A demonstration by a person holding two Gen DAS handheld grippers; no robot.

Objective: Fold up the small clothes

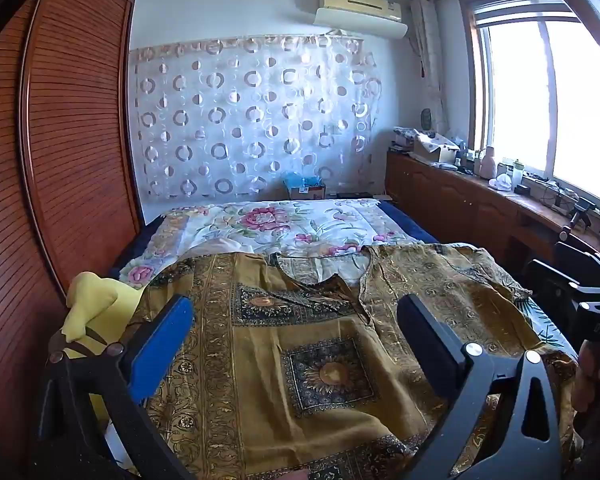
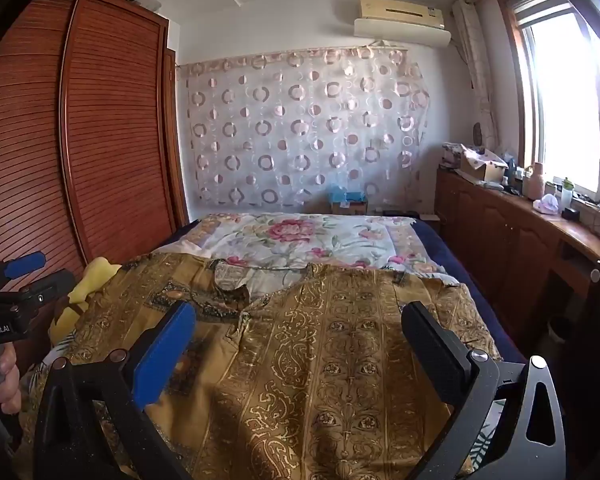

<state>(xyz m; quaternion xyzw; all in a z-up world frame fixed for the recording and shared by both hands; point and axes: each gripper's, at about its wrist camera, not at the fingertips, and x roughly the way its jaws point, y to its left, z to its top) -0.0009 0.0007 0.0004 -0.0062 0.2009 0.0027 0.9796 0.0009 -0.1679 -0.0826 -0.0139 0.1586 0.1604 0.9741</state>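
Observation:
A mustard-gold patterned top (image 1: 316,344) (image 2: 332,352) lies spread flat on the bed, neckline toward the far end. My left gripper (image 1: 296,312) hovers above its left half, wide open, with nothing between the blue pad and the black pad. Over the right half my right gripper (image 2: 300,320) also stands wide open and holds nothing. Each gripper shows at the edge of the other's view: the right one (image 1: 596,300) with a hand under it, the left one (image 2: 16,280) with a hand on its grip.
A yellow garment (image 1: 96,308) (image 2: 88,284) lies beside the top at the bed's left edge. A floral bedspread (image 1: 284,224) covers the far half. A slatted wooden wardrobe (image 1: 68,120) stands left; a low cabinet (image 1: 480,208) with clutter runs under the window on the right.

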